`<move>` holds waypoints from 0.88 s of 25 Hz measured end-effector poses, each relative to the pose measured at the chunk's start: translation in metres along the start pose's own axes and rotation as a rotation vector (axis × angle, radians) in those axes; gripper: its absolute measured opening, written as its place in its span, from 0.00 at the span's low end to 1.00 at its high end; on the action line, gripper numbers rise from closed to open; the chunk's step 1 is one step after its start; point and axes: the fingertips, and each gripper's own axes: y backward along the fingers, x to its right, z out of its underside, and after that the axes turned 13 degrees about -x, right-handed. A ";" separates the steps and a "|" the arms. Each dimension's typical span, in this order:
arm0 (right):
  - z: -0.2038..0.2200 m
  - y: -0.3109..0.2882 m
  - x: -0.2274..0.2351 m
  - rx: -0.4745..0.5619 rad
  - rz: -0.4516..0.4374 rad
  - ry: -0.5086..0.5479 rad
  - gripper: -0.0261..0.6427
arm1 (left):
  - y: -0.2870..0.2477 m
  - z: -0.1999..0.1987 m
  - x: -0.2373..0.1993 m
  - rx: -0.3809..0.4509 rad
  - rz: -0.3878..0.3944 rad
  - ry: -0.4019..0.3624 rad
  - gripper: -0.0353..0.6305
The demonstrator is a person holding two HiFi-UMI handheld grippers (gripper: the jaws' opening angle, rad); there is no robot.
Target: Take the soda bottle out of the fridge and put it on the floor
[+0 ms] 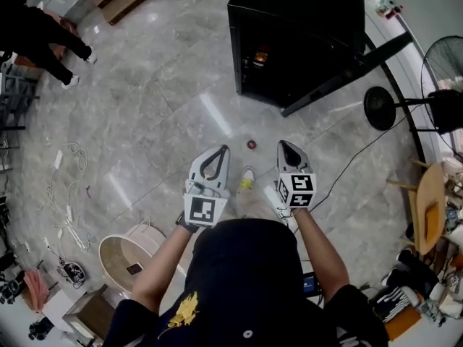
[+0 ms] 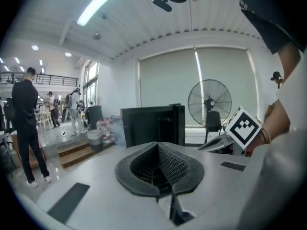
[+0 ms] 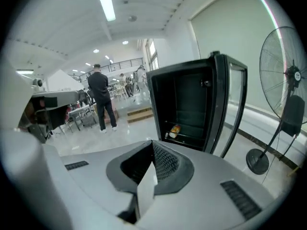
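Soda bottle (image 1: 247,183) on glossy grey floor (image 1: 166,121), near open black fridge (image 1: 296,35)

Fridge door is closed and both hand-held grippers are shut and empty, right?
Not quite. The door of the fridge stands open, as the right gripper view shows. The left hand-held gripper and the right hand-held gripper are indeed shut and empty.
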 end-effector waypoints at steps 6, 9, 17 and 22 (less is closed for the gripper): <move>-0.053 0.091 0.011 0.211 0.106 0.009 0.03 | 0.022 -0.054 0.001 0.079 0.000 -0.112 0.08; -0.072 0.128 0.020 0.288 0.144 -0.003 0.03 | 0.026 -0.076 0.001 0.114 0.005 -0.139 0.08; -0.077 0.183 0.035 0.370 0.187 -0.020 0.03 | 0.037 -0.117 0.019 0.191 0.018 -0.120 0.08; -0.082 0.189 0.019 0.376 0.130 0.034 0.03 | 0.036 -0.129 0.027 0.207 0.031 -0.159 0.08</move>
